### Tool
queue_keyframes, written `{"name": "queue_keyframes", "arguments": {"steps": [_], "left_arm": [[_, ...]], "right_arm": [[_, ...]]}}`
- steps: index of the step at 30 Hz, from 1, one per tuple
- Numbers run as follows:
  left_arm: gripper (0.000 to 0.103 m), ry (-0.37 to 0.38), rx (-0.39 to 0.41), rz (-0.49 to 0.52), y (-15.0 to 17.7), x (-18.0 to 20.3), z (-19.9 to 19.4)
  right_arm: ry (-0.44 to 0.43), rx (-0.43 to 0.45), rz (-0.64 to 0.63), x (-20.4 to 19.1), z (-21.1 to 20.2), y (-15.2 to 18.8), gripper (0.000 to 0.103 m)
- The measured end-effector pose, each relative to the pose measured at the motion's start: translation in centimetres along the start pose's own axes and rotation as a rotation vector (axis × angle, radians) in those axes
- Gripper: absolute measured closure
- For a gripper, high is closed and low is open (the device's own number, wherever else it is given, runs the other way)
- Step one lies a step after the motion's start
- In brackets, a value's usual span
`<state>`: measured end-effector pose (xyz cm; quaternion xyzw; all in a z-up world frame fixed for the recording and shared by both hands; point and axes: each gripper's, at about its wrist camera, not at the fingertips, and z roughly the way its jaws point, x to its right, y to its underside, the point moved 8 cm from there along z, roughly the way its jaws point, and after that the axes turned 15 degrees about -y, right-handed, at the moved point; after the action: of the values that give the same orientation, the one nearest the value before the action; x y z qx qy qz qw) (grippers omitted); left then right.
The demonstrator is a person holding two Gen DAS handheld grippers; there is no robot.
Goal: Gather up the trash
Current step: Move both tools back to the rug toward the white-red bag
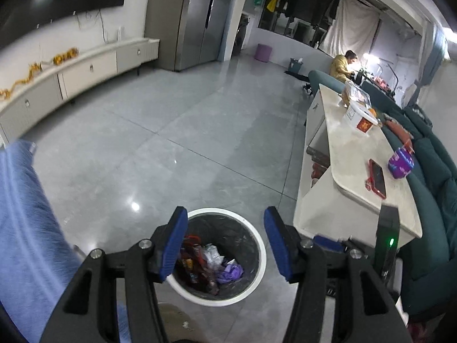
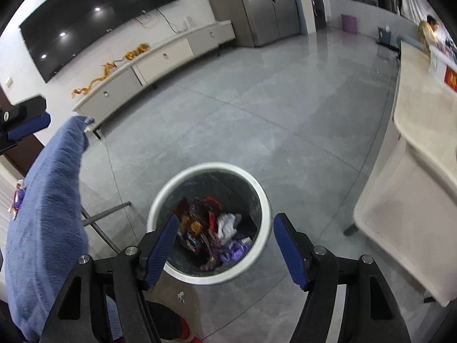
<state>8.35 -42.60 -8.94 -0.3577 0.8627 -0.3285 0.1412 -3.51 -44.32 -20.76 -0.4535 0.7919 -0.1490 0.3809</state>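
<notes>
A white trash bin (image 1: 258, 245) with a black liner stands on the grey floor, holding wrappers, white paper and purple plastic (image 1: 230, 271). My left gripper (image 1: 225, 243) is open and empty, above the bin. The bin also shows in the right wrist view (image 2: 265, 200), with the same trash (image 2: 225, 228) inside. My right gripper (image 2: 224, 247) is open and empty, above the bin's near side. The other gripper's blue finger (image 2: 28, 125) shows at the far left of the right wrist view.
A cream low table (image 1: 351, 171) stands right of the bin, with a red phone (image 1: 377, 178), a purple packet (image 1: 400, 163) and a white box (image 1: 358, 117). A teal sofa (image 1: 434, 171) is behind it. A blue cloth (image 2: 48, 214) hangs left. A person (image 1: 342, 65) sits far back.
</notes>
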Motion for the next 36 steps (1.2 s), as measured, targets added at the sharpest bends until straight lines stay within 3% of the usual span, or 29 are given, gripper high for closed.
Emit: {"name": "queue_keyframes", "arguments": {"steps": [8, 15, 20, 27, 31, 36], "left_arm": [[0.049, -0.066, 0.119, -0.048, 0.7, -4.6, -8.5], [0.049, -0.213, 0.226, -0.151, 3.0, -13.3, -16.3], [0.049, -0.337, 0.260, -0.233, 6.8, -20.6, -20.6], [0.049, -0.510, 0.189, -0.354, 13.7, -32.2, -22.0], [0.049, -0.652, 0.124, -0.358, 17.8, -38.8, -21.3], [0.049, -0.677, 0.022, -0.353, 20.8, -44.5, -18.1]], "right_arm": [[-0.083, 0.095, -0.143, -7.5, -3.4, -3.4, 0.033], [-0.191, 0.173, -0.302, -16.6, -5.5, -6.0, 0.031], [-0.285, 0.149, -0.399, -23.4, -4.0, -7.0, 0.031], [-0.389, 0.053, -0.506, -32.0, 0.8, -6.3, 0.031], [-0.429, -0.041, -0.577, -36.7, 4.8, -4.8, 0.031], [-0.521, -0.177, -0.636, -42.5, 11.0, -2.1, 0.031]]}}
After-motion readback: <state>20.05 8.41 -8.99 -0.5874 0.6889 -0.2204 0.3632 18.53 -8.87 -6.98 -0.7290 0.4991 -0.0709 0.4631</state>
